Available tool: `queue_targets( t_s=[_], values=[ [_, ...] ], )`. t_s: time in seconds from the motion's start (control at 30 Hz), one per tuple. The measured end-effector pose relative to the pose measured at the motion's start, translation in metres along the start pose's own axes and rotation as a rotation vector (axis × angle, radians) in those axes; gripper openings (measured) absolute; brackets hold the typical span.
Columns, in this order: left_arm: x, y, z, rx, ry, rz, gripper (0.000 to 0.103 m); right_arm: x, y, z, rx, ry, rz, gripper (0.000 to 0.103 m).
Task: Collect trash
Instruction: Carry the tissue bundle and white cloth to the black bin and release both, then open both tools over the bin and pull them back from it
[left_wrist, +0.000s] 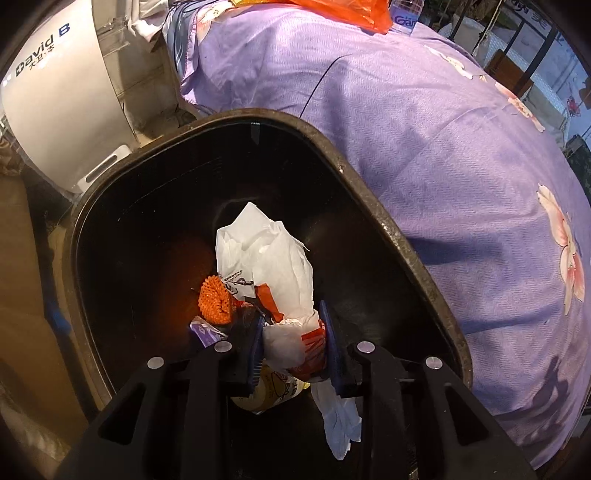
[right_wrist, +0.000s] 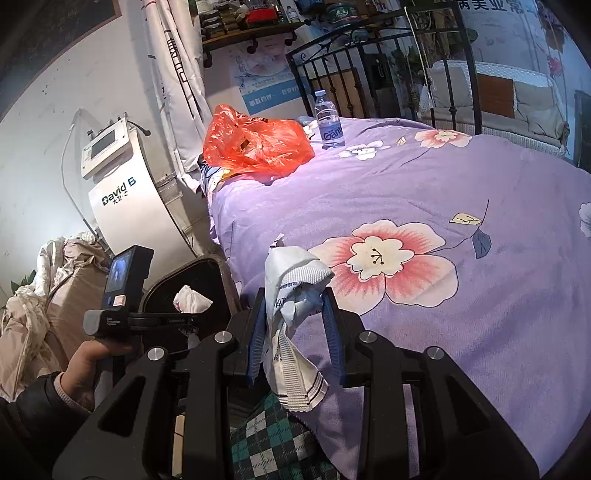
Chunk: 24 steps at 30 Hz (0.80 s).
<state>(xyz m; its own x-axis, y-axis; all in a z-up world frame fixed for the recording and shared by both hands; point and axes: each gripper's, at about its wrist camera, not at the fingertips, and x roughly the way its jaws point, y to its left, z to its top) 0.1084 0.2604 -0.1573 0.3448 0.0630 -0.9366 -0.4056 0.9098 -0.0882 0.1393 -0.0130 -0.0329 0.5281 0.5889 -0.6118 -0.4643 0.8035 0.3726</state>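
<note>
In the left wrist view my left gripper (left_wrist: 291, 321) points down into a black trash bin (left_wrist: 369, 195). Its blue pads press on a crumpled white and orange wrapper (left_wrist: 269, 258) that hangs inside the bin's mouth. An orange mesh ball (left_wrist: 216, 301) and a purple packet (left_wrist: 205, 330) lie in the bin beside it. In the right wrist view my right gripper (right_wrist: 295, 306) is shut on a white and pale blue packet (right_wrist: 291, 284), held over the near edge of the bed (right_wrist: 443, 184). The bin (right_wrist: 162, 284) stands left of it, with a hand (right_wrist: 88, 365) holding the left tool there.
An orange plastic bag (right_wrist: 255, 144) and a water bottle (right_wrist: 328, 122) sit at the far end of the purple floral bedspread. A white machine (right_wrist: 122, 192) stands behind the bin, against the wall. Crumpled bedding (right_wrist: 44, 295) is piled at the left. A metal bed frame (right_wrist: 369, 66) rises behind.
</note>
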Motion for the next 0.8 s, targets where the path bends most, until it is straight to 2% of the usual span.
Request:
queue_targets(
  t_s=[0.03, 0.1, 0.17, 0.2, 0.3, 0.43, 0.63, 0.8],
  values=[
    [0.003, 0.001, 0.000, -0.003, 0.015, 0.004, 0.035, 0.000, -0.001, 0.000, 0.001, 0.000, 0.001, 0.030],
    [0.005, 0.003, 0.001, -0.020, 0.026, 0.016, 0.062, 0.001, -0.001, 0.000, 0.003, 0.002, 0.002, 0.030],
    [0.002, 0.005, 0.001, -0.022, 0.009, 0.022, 0.081, 0.002, -0.001, -0.001, 0.005, 0.003, 0.003, 0.030],
    [0.000, 0.005, 0.001, -0.019, 0.000, 0.029, 0.085, 0.003, -0.001, -0.001, 0.007, 0.005, 0.004, 0.030],
    [-0.009, 0.001, 0.000, 0.002, -0.036, 0.045, 0.085, 0.006, -0.001, -0.002, 0.006, 0.013, 0.008, 0.030],
    [-0.034, 0.001, -0.006, -0.013, -0.144, 0.035, 0.086, 0.014, 0.002, -0.004, 0.003, 0.034, 0.028, 0.030],
    [-0.073, 0.008, -0.012, -0.100, -0.309, 0.016, 0.092, 0.041, 0.023, -0.009, -0.019, 0.109, 0.145, 0.030],
    [-0.094, 0.020, -0.011, -0.141, -0.382, 0.033, 0.093, 0.075, 0.055, -0.018, -0.054, 0.202, 0.266, 0.030]
  ],
)
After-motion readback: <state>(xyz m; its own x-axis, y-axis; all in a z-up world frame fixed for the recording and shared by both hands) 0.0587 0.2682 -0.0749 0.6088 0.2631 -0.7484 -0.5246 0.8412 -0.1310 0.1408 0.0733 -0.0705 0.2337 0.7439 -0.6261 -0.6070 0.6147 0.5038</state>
